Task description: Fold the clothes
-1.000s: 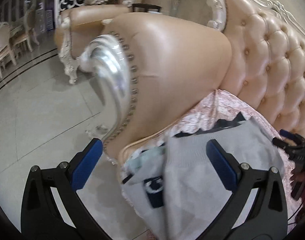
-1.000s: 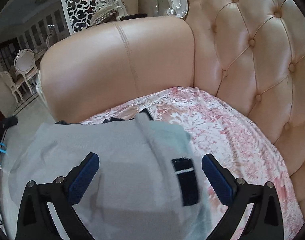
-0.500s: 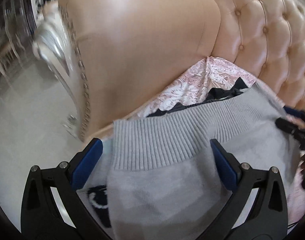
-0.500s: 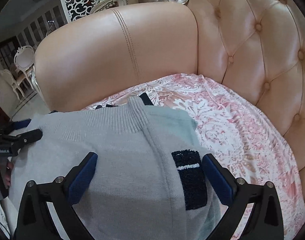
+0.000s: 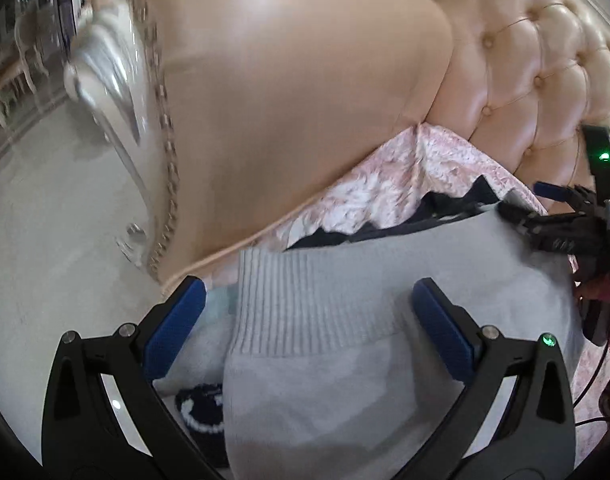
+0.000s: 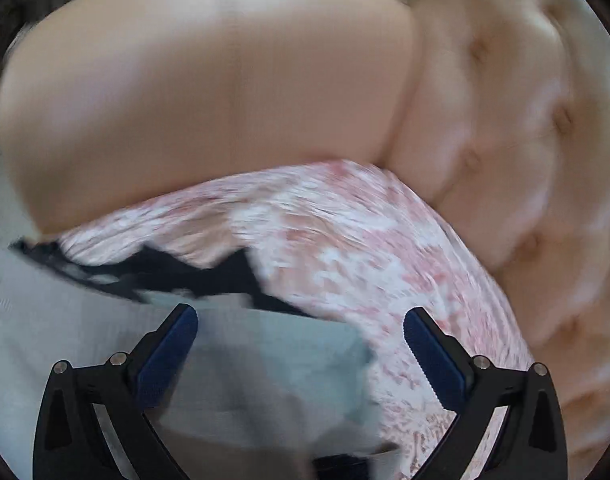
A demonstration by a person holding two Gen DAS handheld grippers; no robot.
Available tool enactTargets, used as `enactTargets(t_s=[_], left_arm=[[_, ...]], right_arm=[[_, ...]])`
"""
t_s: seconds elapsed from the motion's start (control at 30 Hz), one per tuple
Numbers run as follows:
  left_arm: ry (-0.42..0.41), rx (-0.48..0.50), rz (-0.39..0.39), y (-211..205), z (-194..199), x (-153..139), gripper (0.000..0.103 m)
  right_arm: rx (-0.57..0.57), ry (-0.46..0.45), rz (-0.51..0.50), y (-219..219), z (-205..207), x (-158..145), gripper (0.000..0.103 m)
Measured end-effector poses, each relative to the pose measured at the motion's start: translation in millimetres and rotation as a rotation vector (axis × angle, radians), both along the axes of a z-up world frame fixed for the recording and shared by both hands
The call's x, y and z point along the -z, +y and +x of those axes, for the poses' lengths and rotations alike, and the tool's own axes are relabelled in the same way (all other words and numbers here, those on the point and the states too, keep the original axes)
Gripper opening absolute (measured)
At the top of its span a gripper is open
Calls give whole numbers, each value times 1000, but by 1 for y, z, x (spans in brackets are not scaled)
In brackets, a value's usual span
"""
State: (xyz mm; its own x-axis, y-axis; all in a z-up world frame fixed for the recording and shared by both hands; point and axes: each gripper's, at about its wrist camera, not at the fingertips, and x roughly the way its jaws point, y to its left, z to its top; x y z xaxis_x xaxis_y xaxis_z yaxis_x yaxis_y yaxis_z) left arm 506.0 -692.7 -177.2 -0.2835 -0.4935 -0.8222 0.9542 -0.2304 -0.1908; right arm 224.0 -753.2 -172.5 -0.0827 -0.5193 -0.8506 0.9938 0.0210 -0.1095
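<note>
A grey knit sweater (image 5: pixel 345 320) with a ribbed hem and dark navy parts lies on the pink patterned sofa seat cover (image 5: pixel 385 188). My left gripper (image 5: pixel 309 320) is open, its blue pads either side of the ribbed hem, just above the cloth. My right gripper (image 6: pixel 301 344) is open over the sweater's right edge (image 6: pixel 265 360); that view is blurred by motion. The right gripper also shows at the right edge of the left wrist view (image 5: pixel 561 220), at the sweater's far corner.
The peach leather armrest (image 5: pixel 305 100) rises behind the sweater. The tufted backrest (image 5: pixel 545 60) stands to the right. Tiled floor (image 5: pixel 45 240) lies to the left, past the silver-trimmed sofa arm front (image 5: pixel 105 80).
Both grippers have moved down and forward toward the sweater's far edge. The right wrist view now tilts lower and is blurred. The sweater lies flatter, its ribbed hem between my left pads.
</note>
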Motion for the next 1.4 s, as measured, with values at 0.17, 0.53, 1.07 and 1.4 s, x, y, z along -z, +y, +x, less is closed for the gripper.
enactTargets(t_s=[0.17, 0.53, 1.07, 1.4], left_arm=[[9, -71, -12, -5, 5, 2, 103], [-48, -77, 13, -11, 8, 15, 103], [224, -124, 195, -27, 39, 39, 103], [1, -133, -54, 19, 38, -21, 103]], right_arm=[[44, -70, -7, 6, -20, 5, 103], [69, -74, -16, 13, -32, 1, 103], [105, -424, 35, 13, -77, 23, 103], [77, -369, -188, 78, -76, -45, 103]])
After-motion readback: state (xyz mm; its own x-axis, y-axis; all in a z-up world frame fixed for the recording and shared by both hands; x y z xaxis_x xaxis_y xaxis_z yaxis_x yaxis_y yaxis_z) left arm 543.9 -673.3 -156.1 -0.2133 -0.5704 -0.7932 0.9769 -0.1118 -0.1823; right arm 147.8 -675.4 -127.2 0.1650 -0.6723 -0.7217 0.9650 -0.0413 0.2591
